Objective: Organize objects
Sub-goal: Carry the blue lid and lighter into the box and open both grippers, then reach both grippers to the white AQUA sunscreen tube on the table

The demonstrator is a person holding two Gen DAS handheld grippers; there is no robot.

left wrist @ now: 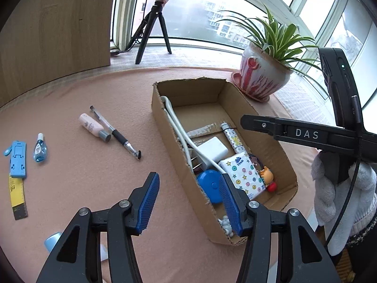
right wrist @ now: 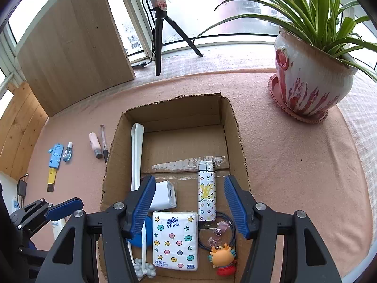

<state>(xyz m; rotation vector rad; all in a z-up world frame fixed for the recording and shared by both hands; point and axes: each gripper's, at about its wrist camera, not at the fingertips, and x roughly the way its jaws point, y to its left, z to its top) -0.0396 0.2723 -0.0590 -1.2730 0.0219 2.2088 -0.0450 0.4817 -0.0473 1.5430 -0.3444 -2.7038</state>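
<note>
An open cardboard box (left wrist: pixel 162 118) (right wrist: pixel 233 127) on the pink table holds a white charger (right wrist: pixel 166 194), a patterned lighter (right wrist: pixel 207 191), a tissue pack (right wrist: pixel 175 240), a blue round case (left wrist: pixel 209 186), a white cable (right wrist: pixel 136 151) and an orange toy keychain (right wrist: pixel 222 259). My left gripper (left wrist: pixel 188 202) is open and empty over the box's near left wall. My right gripper (right wrist: pixel 188 208) is open and empty above the box's contents. Left of the box lie a pink tube (left wrist: pixel 94 127), a pen (left wrist: pixel 115 133), a small blue bottle (left wrist: pixel 40 148) and a blue phone stand (left wrist: pixel 17 159).
A yellow ruler (left wrist: pixel 16 195) lies below the phone stand. A potted plant (right wrist: pixel 311 77) stands at the back right. A black tripod (right wrist: pixel 160 35) and a wooden board (right wrist: pixel 70 54) stand behind the table by the window.
</note>
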